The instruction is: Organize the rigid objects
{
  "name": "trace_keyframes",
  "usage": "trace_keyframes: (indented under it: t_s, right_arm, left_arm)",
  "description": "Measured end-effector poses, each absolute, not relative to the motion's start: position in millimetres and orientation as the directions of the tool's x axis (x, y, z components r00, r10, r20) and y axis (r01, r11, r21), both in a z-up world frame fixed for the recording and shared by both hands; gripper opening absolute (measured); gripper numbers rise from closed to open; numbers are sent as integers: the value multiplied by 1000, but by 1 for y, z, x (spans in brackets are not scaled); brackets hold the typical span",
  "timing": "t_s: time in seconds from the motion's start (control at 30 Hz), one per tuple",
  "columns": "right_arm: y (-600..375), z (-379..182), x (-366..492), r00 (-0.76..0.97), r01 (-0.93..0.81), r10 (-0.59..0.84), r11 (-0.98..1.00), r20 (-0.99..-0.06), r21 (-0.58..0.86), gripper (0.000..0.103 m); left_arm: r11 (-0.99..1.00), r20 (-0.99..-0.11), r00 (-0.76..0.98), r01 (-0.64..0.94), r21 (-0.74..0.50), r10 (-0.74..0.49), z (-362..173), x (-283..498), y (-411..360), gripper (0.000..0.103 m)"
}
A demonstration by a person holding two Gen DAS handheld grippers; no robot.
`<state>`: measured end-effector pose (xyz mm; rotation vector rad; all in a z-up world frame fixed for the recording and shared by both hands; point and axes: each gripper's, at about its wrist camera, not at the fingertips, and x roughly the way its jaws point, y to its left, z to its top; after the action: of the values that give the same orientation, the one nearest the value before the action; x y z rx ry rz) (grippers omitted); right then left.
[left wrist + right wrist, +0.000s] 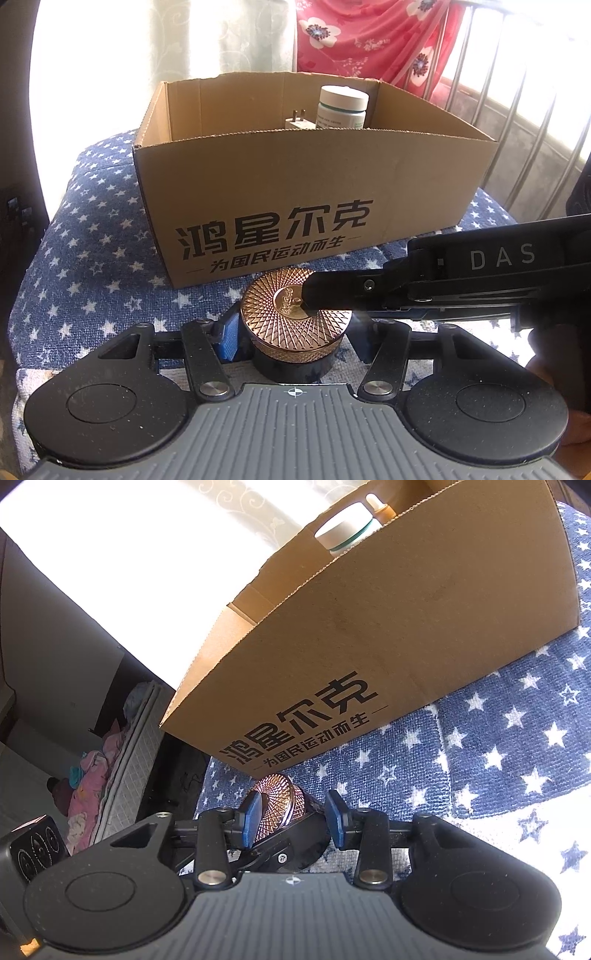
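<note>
While my left gripper (295, 341) clamps the black base of the gold-lidded jar (293, 315) on the starred cloth (92, 266), my right gripper (293, 814) straddles the lid unclenched. Next: grip, lift, and transfer into the cardboard box (295, 184).

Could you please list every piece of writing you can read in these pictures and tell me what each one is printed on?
"鸿星尔克": large black characters on the front of the cardboard box.
"为国民运动而生": smaller black line just beneath it, on the same box.
"DAS": pale letters on the side of the right gripper.
Label on the white bottle inside the box: print too small to read.
Emblem on the gold lid: no readable text.
</note>
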<state>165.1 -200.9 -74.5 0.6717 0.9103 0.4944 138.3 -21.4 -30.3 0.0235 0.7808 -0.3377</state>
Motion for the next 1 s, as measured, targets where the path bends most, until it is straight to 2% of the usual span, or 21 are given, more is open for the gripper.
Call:
trace_keyframes:
  t_s: [1.0]
  right_arm:
    - [-205,-69,151,520,-118,638,712,-568,692,44]
  left_arm:
    - [945,-699,656,315,-90,-285,-31,126,-32,58]
